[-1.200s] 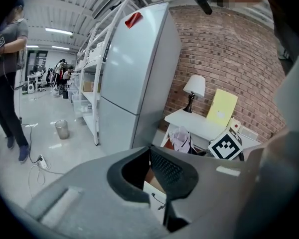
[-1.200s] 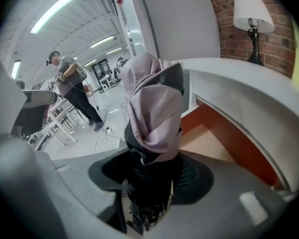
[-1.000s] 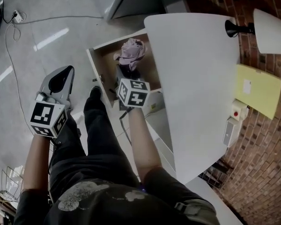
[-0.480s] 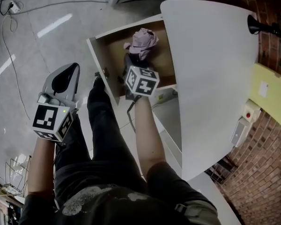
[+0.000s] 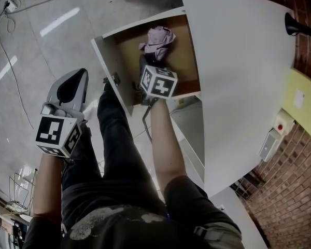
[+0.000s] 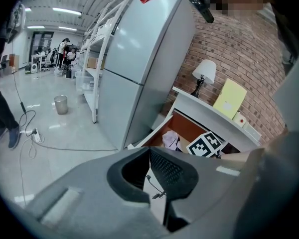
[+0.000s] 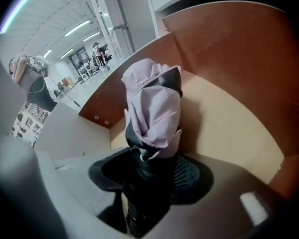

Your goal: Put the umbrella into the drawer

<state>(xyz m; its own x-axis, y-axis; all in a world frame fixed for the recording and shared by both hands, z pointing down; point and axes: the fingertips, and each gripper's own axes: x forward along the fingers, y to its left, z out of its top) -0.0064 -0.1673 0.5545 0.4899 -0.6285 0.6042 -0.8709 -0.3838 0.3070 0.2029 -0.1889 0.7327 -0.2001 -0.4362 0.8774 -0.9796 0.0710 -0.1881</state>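
**Pink umbrella inside the open drawer, clamped in the right gripper**

Farthest left, the left gripper [image 5: 76,77] hangs over bare floor with its jaws closed together on nothing, well clear of the work. It has no part in this step and is best kept there. Between the 2 grippers stands the person's dark trouser leg [image 5: 114,139], close to the drawer [image 5: 108,71] and its white front panel. The right gripper [image 7: 149,171] reaches steeply down into the drawer, jaws clenched on the dark lower end of the umbrella [image 5: 158,39]. The pink folds lie just ahead of its tips over the wooden floor, though I cannot tell whether they touch it. My judgement is to lay the umbrella flat and lengthwise, and to release it only once it rests. To this gripper's right, the white desk top [image 5: 238,77] overhangs part of the drawer and narrows the way out.
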